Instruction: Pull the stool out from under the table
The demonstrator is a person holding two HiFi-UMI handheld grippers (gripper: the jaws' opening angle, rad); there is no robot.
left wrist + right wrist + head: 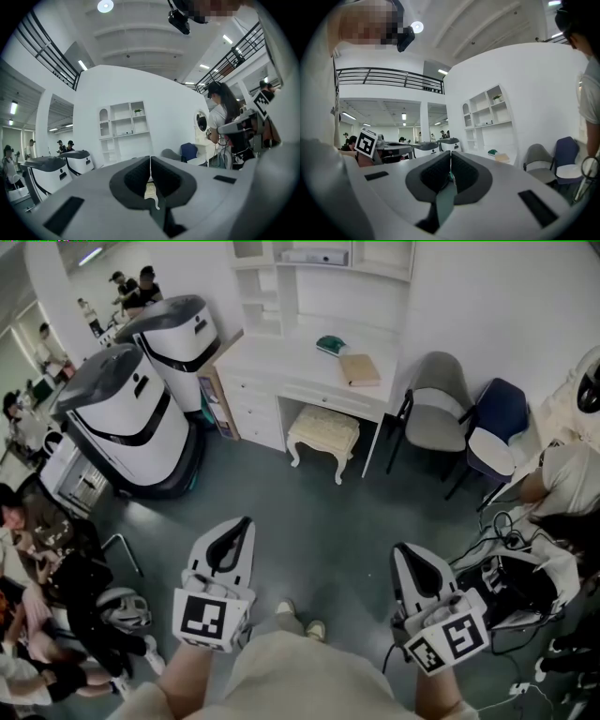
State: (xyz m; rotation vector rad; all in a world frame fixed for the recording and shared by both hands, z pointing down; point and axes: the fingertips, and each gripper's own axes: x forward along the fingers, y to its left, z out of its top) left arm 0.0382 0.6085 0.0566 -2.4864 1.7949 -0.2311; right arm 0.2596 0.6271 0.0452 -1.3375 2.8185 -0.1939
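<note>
This is a big bright room with a dark green floor (309, 521) and a white wall at the far side. A white table (281, 362) stands against that wall, with shelves over it. A tan book (359, 369) and a small green thing (330, 345) lie near the table's back right corner.

The stool (323, 432) is cream with curly legs. It sits in the gap under the table's front edge, near the right end. Part of its seat pokes out past that edge, so it is not pulled out yet.

I think the job is just at the start. The person stands in the middle of the floor, well away from the table. The left gripper (247, 520) and the right gripper (397, 549) are held out level in front, side by side. Both have their jaws squeezed together, with nothing in them. The stool is far ahead, between where the two point.

Next, I think the person has to walk up to the table. Then a gripper must open its jaws and grab the seat edge or a leg before it can pull.

A grey chair (439, 409) and a blue chair (497, 423) stand just right of the table. Two big white machines (127, 418) stand to its left.
</note>
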